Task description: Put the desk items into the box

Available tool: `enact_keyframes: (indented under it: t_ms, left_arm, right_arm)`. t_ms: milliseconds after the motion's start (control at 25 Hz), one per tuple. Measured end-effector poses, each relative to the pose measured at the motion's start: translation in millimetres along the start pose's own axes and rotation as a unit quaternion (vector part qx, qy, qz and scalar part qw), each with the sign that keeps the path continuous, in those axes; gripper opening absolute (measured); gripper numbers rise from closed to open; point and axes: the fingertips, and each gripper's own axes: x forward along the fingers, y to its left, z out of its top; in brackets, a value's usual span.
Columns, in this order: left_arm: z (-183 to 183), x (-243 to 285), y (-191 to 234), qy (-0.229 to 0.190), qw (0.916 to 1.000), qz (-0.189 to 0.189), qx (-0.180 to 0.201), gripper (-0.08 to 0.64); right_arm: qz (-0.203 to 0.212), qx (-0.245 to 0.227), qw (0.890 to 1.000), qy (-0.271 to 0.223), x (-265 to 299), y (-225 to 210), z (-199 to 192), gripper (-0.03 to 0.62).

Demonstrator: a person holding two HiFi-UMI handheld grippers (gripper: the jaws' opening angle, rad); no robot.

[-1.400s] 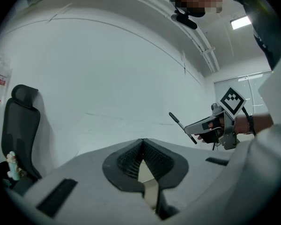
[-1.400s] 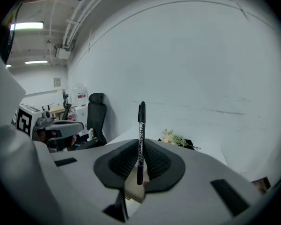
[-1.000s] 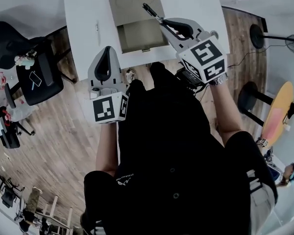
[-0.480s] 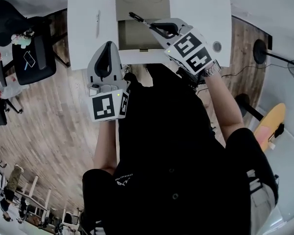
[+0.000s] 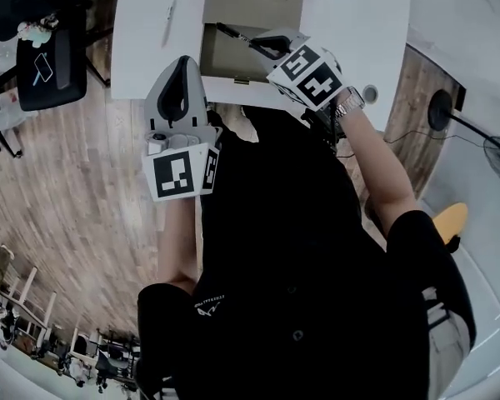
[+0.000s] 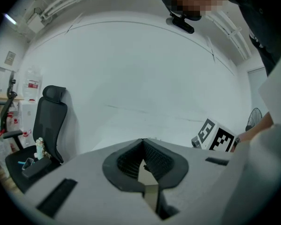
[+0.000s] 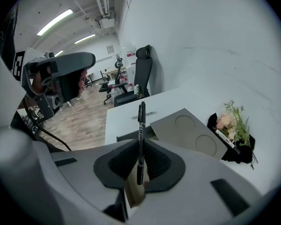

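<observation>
Grippers: two, left gripper [image 5: 183,62] and right gripper [image 5: 263,43].
Desk [image 5: 150,52]: one, white.
Box [image 5: 230,58]: one, with one lid [image 5: 254,5]; round recesses in the lid: two.
Marker [image 7: 141,139]: one, black.
Pen [image 5: 168,19]: one, white.
Bouquet [image 7: 232,123]: one.
Small round thing [image 5: 368,94] at the desk edge: one; kind unclear.
Watch [image 5: 347,104]: one.
Black chair [image 5: 54,65] beside the desk: one; others further off, too small to count.
</observation>
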Motion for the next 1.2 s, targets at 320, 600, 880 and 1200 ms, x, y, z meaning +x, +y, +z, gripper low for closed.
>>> enact_keyframes:
  t_ms: [320, 600, 880, 1200]
  left_arm:
    - [-15.3, 0.0, 6.3, 0.010, 0.9988, 0.045, -0.019, 0.008]
    - [-31.8, -3.6, 16.0, 0.023, 0.9960, 0.080, -0.032, 0.008]
    - [-42.3, -7.2, 20.3, 0.030, 0.9934, 0.103, -0.042, 0.008]
    - [-46.0, -12.9, 30.1, 0.029, 0.9902, 0.125, -0.054, 0.008]
  right_arm:
    - [0.044, 0.003, 0.997, 0.058, 41.3, -4.1, -31.5, 0.040]
    - [0.058, 0.047, 0.994, 0.080, 74.8, -7.7, -53.3, 0.040]
    - [0.048, 0.064, 0.989, 0.126, 97.4, -14.6, -80.0, 0.040]
    - [0.045, 0.060, 0.985, 0.157, 113.2, -12.8, -92.1, 0.040]
